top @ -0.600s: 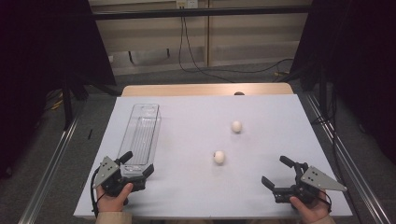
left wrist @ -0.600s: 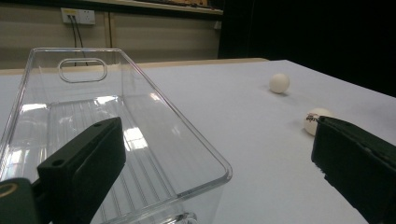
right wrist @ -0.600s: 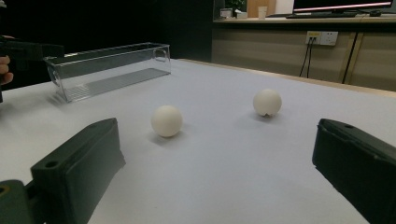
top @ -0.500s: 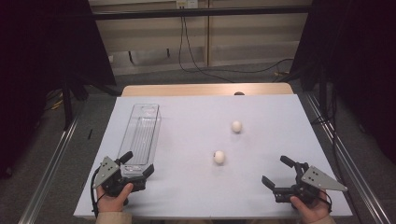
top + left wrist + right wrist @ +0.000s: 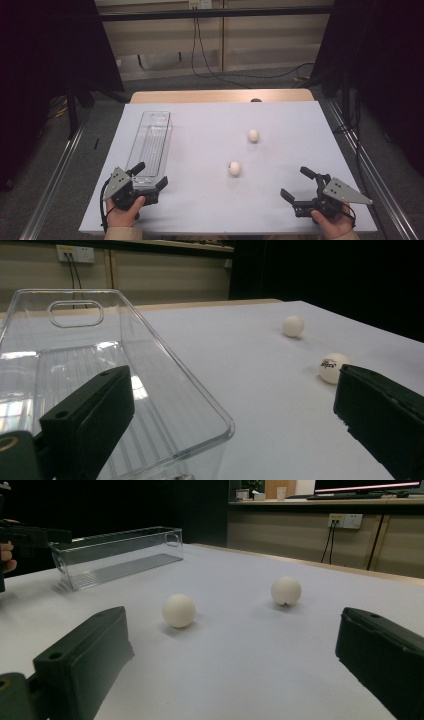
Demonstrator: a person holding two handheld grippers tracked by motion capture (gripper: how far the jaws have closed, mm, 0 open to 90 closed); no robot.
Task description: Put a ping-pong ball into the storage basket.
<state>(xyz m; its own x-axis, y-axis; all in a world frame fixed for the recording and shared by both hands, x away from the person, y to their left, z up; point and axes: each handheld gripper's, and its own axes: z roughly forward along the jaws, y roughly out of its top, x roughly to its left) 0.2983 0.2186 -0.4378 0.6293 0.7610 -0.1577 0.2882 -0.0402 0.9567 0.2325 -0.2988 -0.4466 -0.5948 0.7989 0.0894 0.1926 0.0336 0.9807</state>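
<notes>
The left gripper [image 5: 150, 181] rests low at the near left corner of the counter [image 5: 200, 125], jaws spread wide with nothing between them; its left jaw stands at the near end wall of a clear plastic bin [image 5: 150, 145], whether touching cannot be told. The right gripper [image 5: 298, 187] sits at the near right corner, jaws likewise apart and empty. Two white balls lie loose on the counter: the near ball [image 5: 234, 168] is ahead and to the left of the right gripper, roughly midway between the two grippers, and the far ball [image 5: 253, 135] sits beyond it, well apart from both grippers. In the left gripper view the near ball [image 5: 333, 367] carries small print and lies just beyond the right jaw. In the right gripper view both balls fall between the jaws, farther off. The balls look like table-tennis balls: judged very light, smooth, hard-shelled and hollow, prone to roll at a touch and to squirt out of a pinch taken off centre. Hold is best taken across the widest part, jaws level on either side, with gentle closing pressure. The bin appears rigid, thin-walled and light; it may slide if nudged, and its rim or end handle slot [image 5: 76, 313] offers the hold.
</notes>
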